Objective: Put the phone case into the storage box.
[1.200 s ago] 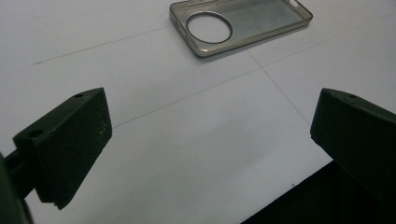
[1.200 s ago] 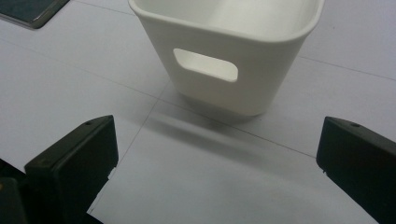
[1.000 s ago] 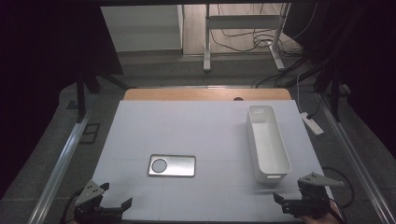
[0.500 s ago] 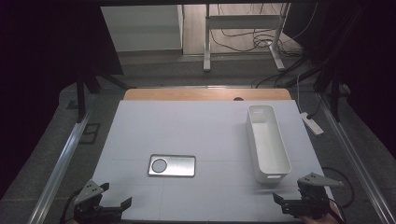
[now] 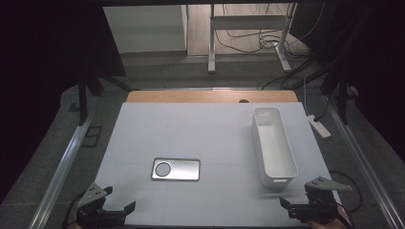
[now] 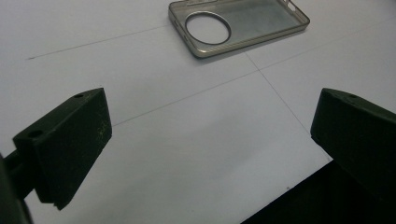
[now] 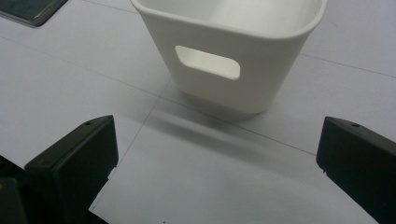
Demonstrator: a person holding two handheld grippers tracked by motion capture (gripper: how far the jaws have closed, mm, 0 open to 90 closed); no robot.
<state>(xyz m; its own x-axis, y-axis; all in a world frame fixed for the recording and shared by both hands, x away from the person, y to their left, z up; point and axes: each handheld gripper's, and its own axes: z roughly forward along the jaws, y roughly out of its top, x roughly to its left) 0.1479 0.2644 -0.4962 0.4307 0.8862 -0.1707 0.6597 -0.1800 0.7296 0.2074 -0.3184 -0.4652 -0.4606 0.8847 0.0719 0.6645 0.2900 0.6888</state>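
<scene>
The left gripper (image 5: pixel 114 213) sits at the lower left of the high view, jaws spread wide and holding nothing — the clear phone case (image 5: pixel 175 169) lies flat just above it. At lower right, the right gripper (image 5: pixel 296 208) gapes equally wide and empty, near the white bin (image 5: pixel 273 145).

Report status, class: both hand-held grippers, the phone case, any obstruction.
Left hand-held gripper and right hand-held gripper open, empty. Clear grey plastic phone case flat on white table, untouched. Long white plastic bin aside, nothing blocking.
</scene>
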